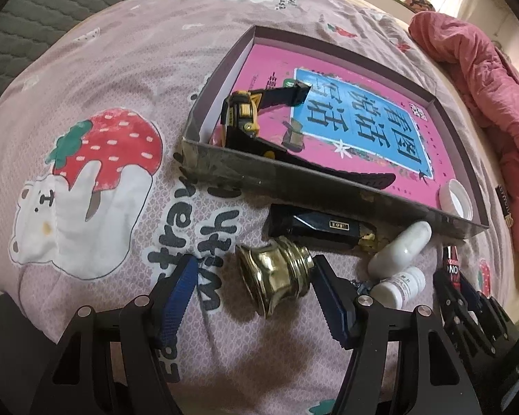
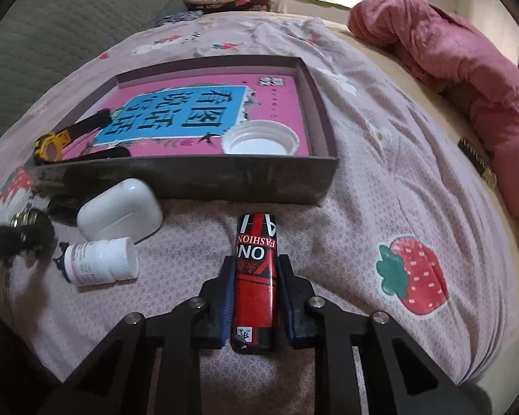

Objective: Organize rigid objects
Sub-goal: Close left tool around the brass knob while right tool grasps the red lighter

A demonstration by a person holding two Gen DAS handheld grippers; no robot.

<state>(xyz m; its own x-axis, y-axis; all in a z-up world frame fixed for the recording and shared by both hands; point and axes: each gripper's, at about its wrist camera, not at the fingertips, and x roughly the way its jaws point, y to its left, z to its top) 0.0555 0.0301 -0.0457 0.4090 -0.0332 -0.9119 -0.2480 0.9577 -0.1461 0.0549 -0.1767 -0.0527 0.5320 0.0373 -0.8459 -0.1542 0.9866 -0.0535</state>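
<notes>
Item: red lighter, lying on bedspread just before box. R gripper clenching it; L gripper gaping, straddling brass piece w/o contact. Advising: be lifting straight, clearing box wall.

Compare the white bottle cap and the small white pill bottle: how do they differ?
The bottle cap lies inside the box, open side up; the pill bottle lies on its side on the bedspread outside. The cap is wide and shallow, the bottle taller and labelled. Both are white.
</notes>
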